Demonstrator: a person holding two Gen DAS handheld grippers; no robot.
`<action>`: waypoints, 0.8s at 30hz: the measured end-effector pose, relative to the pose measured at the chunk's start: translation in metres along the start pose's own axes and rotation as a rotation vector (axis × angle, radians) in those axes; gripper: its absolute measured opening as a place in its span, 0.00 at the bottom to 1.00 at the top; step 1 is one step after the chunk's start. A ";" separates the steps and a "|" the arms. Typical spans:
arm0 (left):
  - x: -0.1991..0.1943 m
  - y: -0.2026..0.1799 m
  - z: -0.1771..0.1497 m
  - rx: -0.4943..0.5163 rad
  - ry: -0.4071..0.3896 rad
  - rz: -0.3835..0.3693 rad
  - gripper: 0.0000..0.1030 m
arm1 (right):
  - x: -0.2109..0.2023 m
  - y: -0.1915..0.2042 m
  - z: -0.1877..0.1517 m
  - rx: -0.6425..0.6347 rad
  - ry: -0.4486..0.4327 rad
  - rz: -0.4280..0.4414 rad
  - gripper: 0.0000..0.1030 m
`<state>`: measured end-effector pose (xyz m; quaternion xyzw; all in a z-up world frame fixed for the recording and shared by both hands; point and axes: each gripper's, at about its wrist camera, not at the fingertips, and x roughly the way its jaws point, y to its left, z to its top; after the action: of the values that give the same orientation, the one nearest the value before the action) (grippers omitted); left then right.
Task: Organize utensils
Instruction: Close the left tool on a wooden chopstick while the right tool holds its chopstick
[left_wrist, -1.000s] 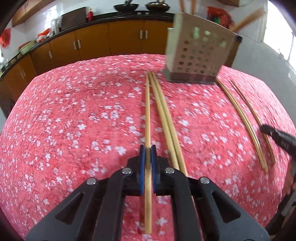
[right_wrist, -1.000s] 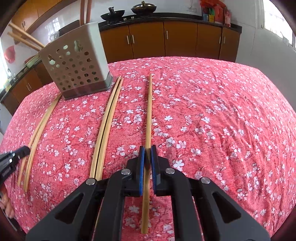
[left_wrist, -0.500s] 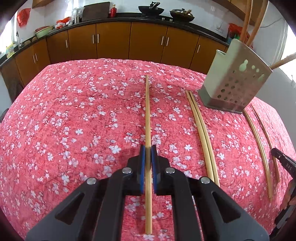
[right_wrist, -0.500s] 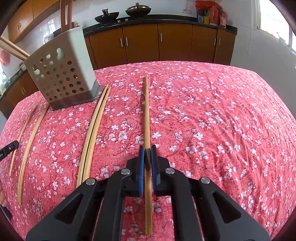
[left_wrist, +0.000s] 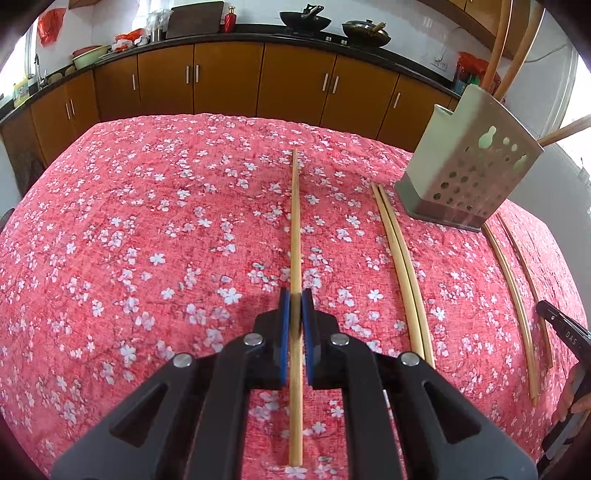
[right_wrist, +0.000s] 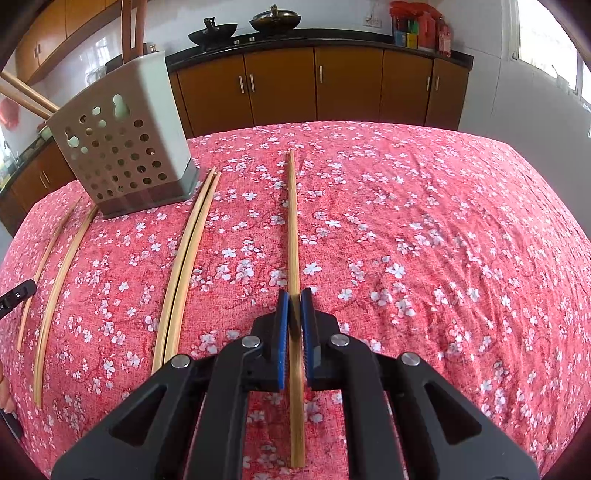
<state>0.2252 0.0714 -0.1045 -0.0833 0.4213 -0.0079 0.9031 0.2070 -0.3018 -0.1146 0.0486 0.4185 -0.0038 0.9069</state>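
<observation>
My left gripper (left_wrist: 295, 300) is shut on a bamboo chopstick (left_wrist: 295, 221) that points forward above the red flowered cloth. My right gripper (right_wrist: 294, 299) is shut on another bamboo chopstick (right_wrist: 293, 221) in the same way. A perforated grey utensil holder (left_wrist: 469, 173) stands at the far right of the left wrist view and at the far left of the right wrist view (right_wrist: 125, 147), with a few chopsticks in it. A pair of chopsticks (right_wrist: 188, 258) lies on the cloth between gripper and holder, and it also shows in the left wrist view (left_wrist: 402, 266).
Two more chopsticks (left_wrist: 513, 291) lie apart on the cloth beyond the holder, also in the right wrist view (right_wrist: 55, 277). The other gripper's tip (left_wrist: 561, 325) shows at the right edge. Brown kitchen cabinets (right_wrist: 314, 85) with woks on the counter run behind the table.
Both grippers have lifted and swung with their chopsticks. The holder has shifted further right in the left view and left in the right view.
</observation>
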 end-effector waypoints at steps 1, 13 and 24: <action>0.000 0.000 0.000 -0.002 0.000 -0.002 0.09 | 0.000 -0.001 0.000 0.001 0.000 0.002 0.08; 0.001 0.000 0.000 -0.010 -0.001 -0.010 0.09 | -0.001 -0.001 0.000 0.015 0.000 0.009 0.08; 0.001 0.001 0.000 -0.013 -0.001 -0.013 0.09 | -0.001 -0.002 0.000 0.015 0.001 0.009 0.08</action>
<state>0.2260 0.0726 -0.1048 -0.0920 0.4202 -0.0110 0.9027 0.2066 -0.3039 -0.1138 0.0574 0.4188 -0.0031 0.9063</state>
